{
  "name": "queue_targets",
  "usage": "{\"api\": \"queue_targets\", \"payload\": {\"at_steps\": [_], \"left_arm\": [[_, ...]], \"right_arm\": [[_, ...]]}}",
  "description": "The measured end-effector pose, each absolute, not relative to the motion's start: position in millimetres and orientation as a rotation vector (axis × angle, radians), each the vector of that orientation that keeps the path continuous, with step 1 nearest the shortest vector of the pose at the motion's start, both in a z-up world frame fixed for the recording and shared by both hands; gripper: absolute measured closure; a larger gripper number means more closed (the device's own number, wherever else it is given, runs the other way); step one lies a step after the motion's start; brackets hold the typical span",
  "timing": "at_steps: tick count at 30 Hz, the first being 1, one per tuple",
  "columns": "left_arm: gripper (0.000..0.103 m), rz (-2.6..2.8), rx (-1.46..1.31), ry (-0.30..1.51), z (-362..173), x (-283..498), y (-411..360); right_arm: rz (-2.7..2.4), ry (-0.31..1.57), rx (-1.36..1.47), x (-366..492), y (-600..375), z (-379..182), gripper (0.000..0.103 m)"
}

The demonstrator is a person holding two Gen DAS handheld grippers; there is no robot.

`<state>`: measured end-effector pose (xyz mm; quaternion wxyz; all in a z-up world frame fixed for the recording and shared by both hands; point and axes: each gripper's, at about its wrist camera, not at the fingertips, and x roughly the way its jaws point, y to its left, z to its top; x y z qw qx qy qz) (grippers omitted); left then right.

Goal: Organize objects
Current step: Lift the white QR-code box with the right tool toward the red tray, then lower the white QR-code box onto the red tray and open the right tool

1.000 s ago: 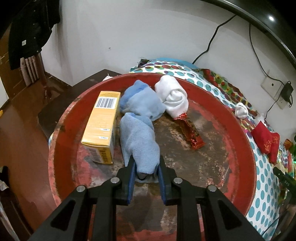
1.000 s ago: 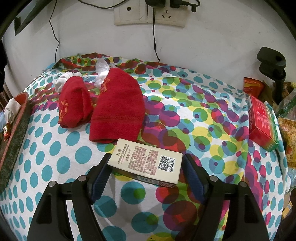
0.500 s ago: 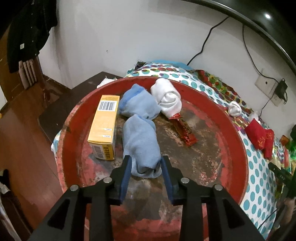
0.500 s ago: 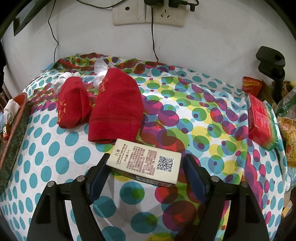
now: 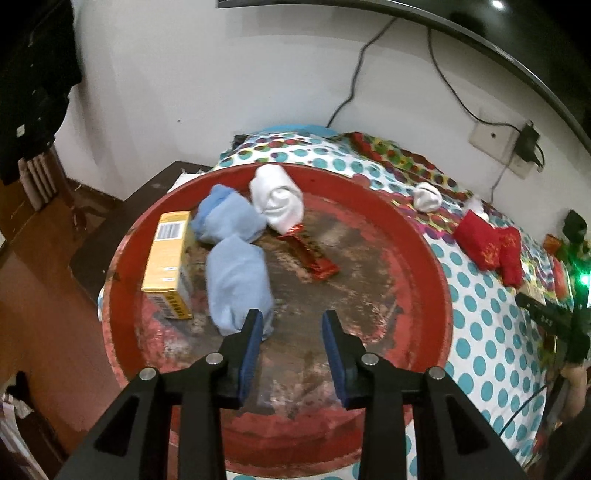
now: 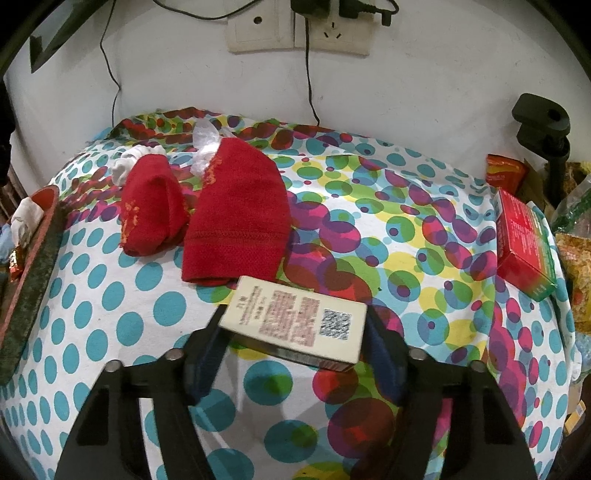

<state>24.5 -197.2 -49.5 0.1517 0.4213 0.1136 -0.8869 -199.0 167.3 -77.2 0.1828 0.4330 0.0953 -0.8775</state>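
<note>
A round red tray (image 5: 439,280) holds two light blue sock rolls (image 5: 236,280), a white sock roll (image 5: 277,199), a yellow box (image 5: 166,258) and a red candy wrapper (image 5: 310,254). My left gripper (image 5: 291,325) is open and empty above the tray, just right of the near blue roll. My right gripper (image 6: 295,332) is shut on a cream box (image 6: 295,325) with a QR code, held above the dotted cloth. Two red socks (image 6: 236,214) lie beyond it; they also show in the left wrist view (image 5: 487,240).
A red and green box (image 6: 524,240) lies at the right edge of the cloth, with snack packets (image 6: 576,266) beside it. A white sock ball (image 5: 426,197) sits near the wall. Wall sockets (image 6: 299,29) with cables are behind. The tray's rim (image 6: 33,288) is at the left.
My left gripper let go of the near blue sock roll, opened wider and pulled back and up to the right. The right gripper holds the cream box almost still.
</note>
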Motion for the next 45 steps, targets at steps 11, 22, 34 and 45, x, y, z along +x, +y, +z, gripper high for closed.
{"api": "queue_targets", "payload": {"at_steps": [11,22,34,45], "left_arm": [[0.069,-2.565,1.234,0.232,-54,22,-185],[0.069,-2.582,1.253,0.199,-59,26,-186],[0.069,-2.581,1.219,0.219,-52,50,-213],[0.069,-2.589,1.220,0.288,-54,63,-233]], "right_arm": [[-2.504,0.234,1.241,-188,166,-76,0.039],[-2.411,0.216,1.153,-151,119,-39,0.039],[-2.162,0.391,1.007,-106,-42,-9,0.039],[-2.070,0.476,1.080,-116,-130,-28,0.039]]}}
